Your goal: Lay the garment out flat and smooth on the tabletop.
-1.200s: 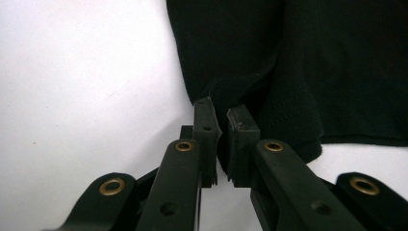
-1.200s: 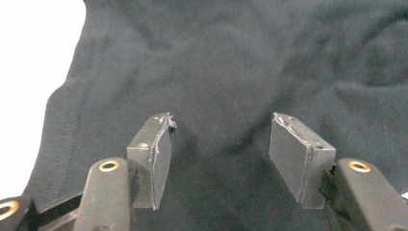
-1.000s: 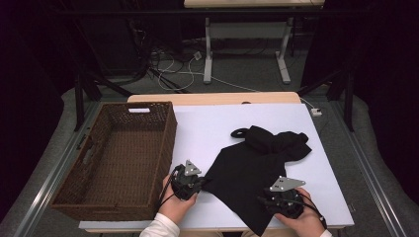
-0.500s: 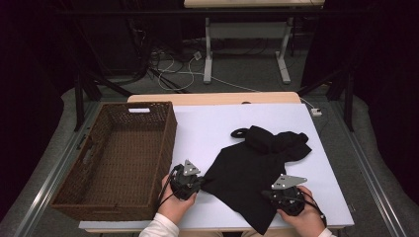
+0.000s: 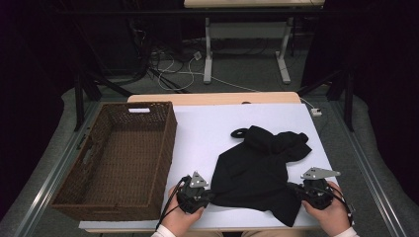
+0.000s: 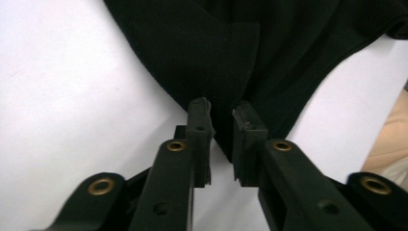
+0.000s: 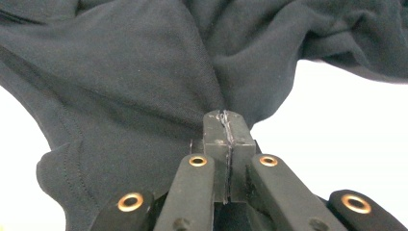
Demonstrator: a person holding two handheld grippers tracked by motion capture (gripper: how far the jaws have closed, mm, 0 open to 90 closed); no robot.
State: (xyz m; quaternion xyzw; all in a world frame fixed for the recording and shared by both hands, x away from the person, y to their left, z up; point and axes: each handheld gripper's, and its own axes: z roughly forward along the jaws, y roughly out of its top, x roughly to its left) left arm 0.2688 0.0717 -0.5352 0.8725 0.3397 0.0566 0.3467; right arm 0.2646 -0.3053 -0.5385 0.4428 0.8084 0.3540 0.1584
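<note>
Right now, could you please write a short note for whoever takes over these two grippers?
Right gripper: shut on a pinch of the black garment at its near right edge.
Left gripper: jaws have just been opening and stand slightly apart; the garment's near left corner lies at their tips, and the pads do not press on it.
Garment: crumpled on the white table, right of the wicker basket, which has nothing in it.
Done: the right side is gripped.
Left: probably regrip the left corner, then lift or spread the garment; if it belongs in the basket, that step is not yet done.
</note>
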